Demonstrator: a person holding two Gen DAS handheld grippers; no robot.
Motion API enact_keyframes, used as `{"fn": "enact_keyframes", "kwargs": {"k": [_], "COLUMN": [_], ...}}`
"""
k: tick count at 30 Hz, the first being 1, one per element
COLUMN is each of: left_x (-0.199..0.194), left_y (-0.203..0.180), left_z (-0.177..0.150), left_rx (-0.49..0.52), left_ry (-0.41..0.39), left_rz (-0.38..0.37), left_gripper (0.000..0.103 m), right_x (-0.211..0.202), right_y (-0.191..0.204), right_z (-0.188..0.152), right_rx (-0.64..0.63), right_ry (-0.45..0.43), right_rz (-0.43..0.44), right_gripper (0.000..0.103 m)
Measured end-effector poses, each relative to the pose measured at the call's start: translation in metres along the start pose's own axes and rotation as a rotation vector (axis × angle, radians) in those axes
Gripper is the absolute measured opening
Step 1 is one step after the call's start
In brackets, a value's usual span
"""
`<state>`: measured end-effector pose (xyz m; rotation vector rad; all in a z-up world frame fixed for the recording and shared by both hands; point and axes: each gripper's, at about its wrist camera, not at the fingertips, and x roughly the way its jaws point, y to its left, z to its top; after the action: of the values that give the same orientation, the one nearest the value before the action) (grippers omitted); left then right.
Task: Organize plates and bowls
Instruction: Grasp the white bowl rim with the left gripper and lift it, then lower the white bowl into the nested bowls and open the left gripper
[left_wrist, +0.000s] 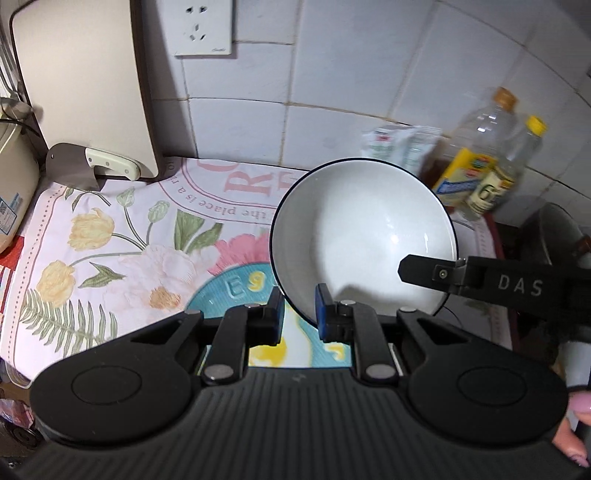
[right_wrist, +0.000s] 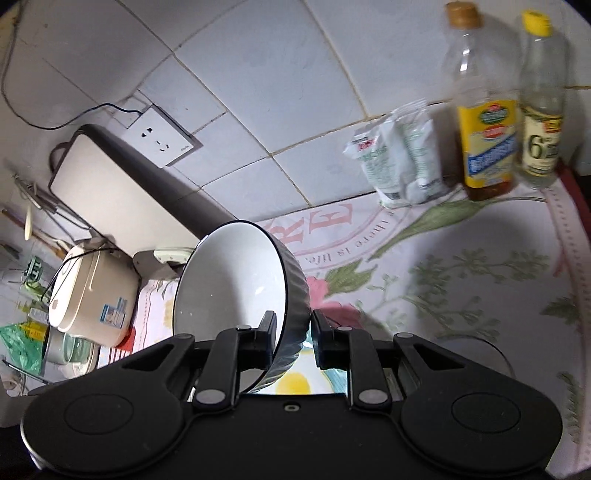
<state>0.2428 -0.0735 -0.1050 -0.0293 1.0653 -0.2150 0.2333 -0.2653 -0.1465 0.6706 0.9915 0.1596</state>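
A white bowl (left_wrist: 364, 236) with a thin dark rim and a ribbed dark outside (right_wrist: 295, 295) hangs tilted above the flowered cloth (left_wrist: 110, 240). My left gripper (left_wrist: 300, 314) is shut on its near rim, one blue pad inside and one outside. The right gripper's black finger (left_wrist: 424, 271) reaches into the bowl from the right. In the right wrist view my right gripper (right_wrist: 293, 321) is shut on the bowl's wall, one finger inside and the other on the ribbed outside. A teal and yellow round shape (left_wrist: 229, 291) lies underneath; I cannot tell whether it is a plate or print.
A cutting board (left_wrist: 85, 85) leans on the tiled wall with a cleaver (left_wrist: 74, 166) at its foot. A rice cooker (right_wrist: 92, 295) stands left. Packets (left_wrist: 402, 144) and two bottles (left_wrist: 476, 155) (left_wrist: 517, 166) line the back right. A dark pot (left_wrist: 554, 236) sits far right.
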Motion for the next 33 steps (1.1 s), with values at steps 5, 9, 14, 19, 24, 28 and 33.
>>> {"fn": "enact_keyframes", "kwargs": {"k": [5, 9, 14, 19, 24, 28, 33], "left_x": [-0.023, -0.028, -0.018, 0.003, 0.030, 0.044, 0.056], "left_y": [-0.030, -0.051, -0.074, -0.089, -0.096, -0.100, -0.104], "left_z": [-0.022, -0.040, -0.058, -0.072, -0.079, -0.081, -0.080], "left_rx": [0.037, 0.051, 0.061, 0.071, 0.064, 0.072, 0.071], "left_ry": [-0.022, -0.019, -0.007, -0.001, 0.040, 0.067, 0.101], "left_rz": [-0.015, -0.031, -0.050, -0.049, -0.048, -0.036, -0.033], "left_gripper": [0.016, 0.016, 0.016, 0.016, 0.016, 0.016, 0.016], "right_x": [-0.038, -0.059, -0.071, -0.063, -0.044, -0.030, -0.019], "right_y": [-0.017, -0.036, -0.066, -0.094, -0.118, -0.131, -0.139], "right_z": [-0.019, -0.033, -0.046, -0.055, -0.063, -0.069, -0.069], "right_rx": [-0.003, 0.015, 0.049, 0.083, 0.103, 0.115, 0.087], "right_ry": [-0.008, -0.007, 0.002, 0.032, 0.072, 0.105, 0.137], "right_rz": [-0.009, -0.021, -0.048, -0.067, -0.095, -0.106, -0.126], "right_gripper": [0.024, 0.024, 0.024, 0.024, 0.024, 0.024, 0.024]}}
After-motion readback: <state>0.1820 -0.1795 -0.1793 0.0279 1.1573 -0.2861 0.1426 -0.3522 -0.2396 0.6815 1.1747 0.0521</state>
